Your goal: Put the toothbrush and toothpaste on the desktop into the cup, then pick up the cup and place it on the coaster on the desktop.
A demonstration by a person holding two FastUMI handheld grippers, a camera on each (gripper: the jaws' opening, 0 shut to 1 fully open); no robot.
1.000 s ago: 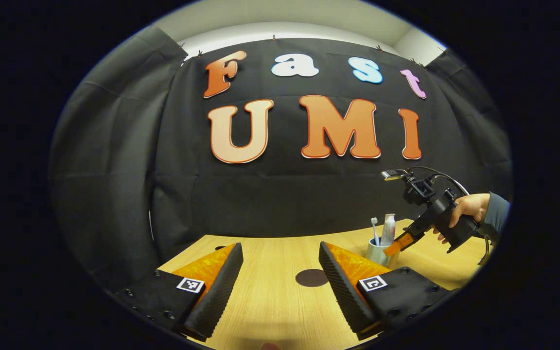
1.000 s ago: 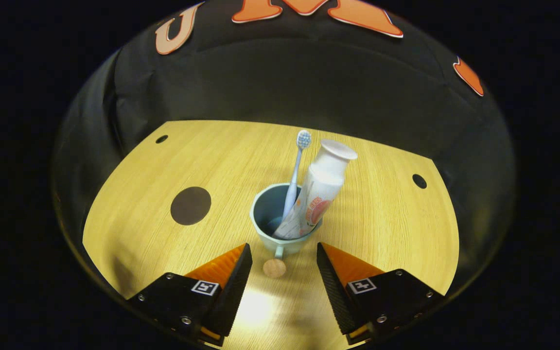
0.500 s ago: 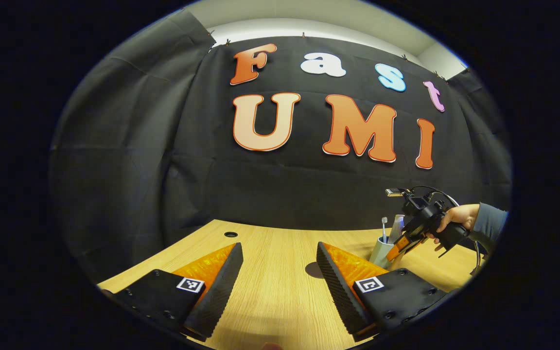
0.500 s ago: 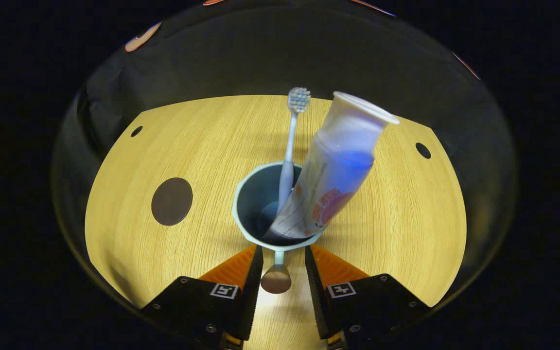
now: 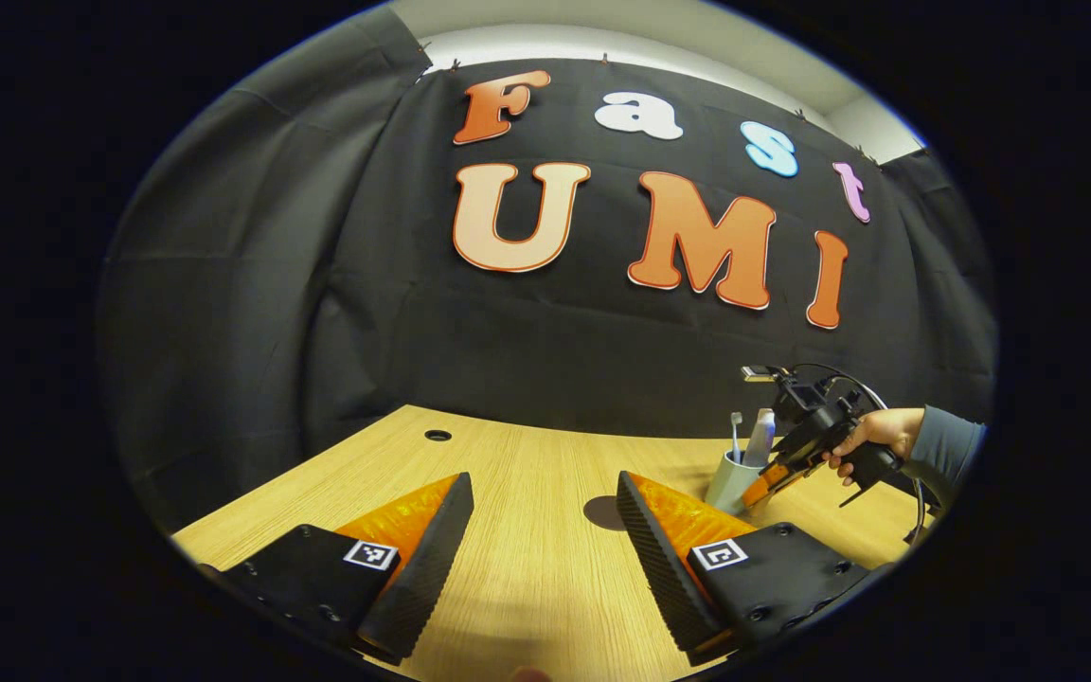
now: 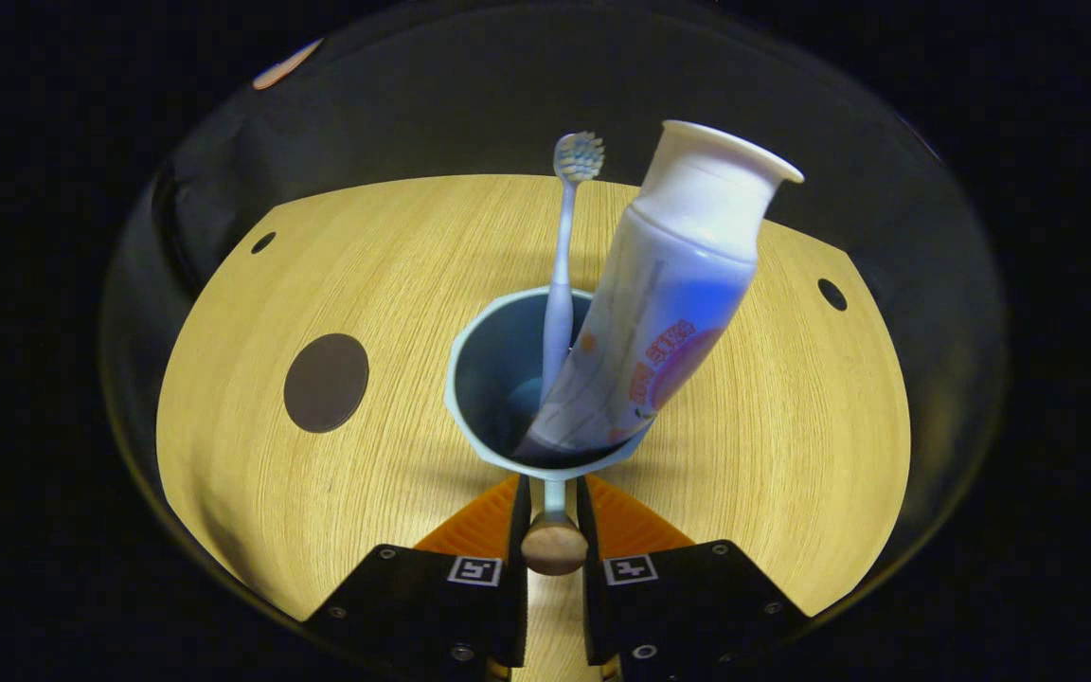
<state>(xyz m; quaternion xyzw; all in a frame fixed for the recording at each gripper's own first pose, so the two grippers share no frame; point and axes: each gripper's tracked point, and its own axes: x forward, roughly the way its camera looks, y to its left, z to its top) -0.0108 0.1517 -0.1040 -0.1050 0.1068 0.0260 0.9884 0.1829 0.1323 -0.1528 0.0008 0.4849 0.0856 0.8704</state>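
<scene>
In the right gripper view a pale blue cup [image 6: 484, 379] stands on the wooden desktop [image 6: 792, 426]. A toothbrush [image 6: 563, 275] and a white toothpaste tube [image 6: 673, 294] lean inside it, heads up. My right gripper [image 6: 551, 488] is shut on the cup's handle, whose round wooden knob [image 6: 554, 547] sits between the fingers. The dark round coaster [image 6: 326, 383] lies left of the cup. In the left gripper view my left gripper [image 5: 545, 530] hangs open over the desk with nothing in it. Farther right are the cup [image 5: 725, 483], the right gripper [image 5: 778, 474] and the hand [image 5: 872, 431] holding it.
The coaster [image 5: 602, 512] peeks out beside my left gripper's right finger. Small cable holes [image 6: 262, 242] [image 6: 831, 294] mark the desk's far corners, and another hole [image 5: 437, 436] shows in the left gripper view. Black cloth walls the desk behind and at the sides.
My right gripper moved in on the cup and its fingers went from wide apart to shut on the handle. The left gripper's view swung left and stayed open.
</scene>
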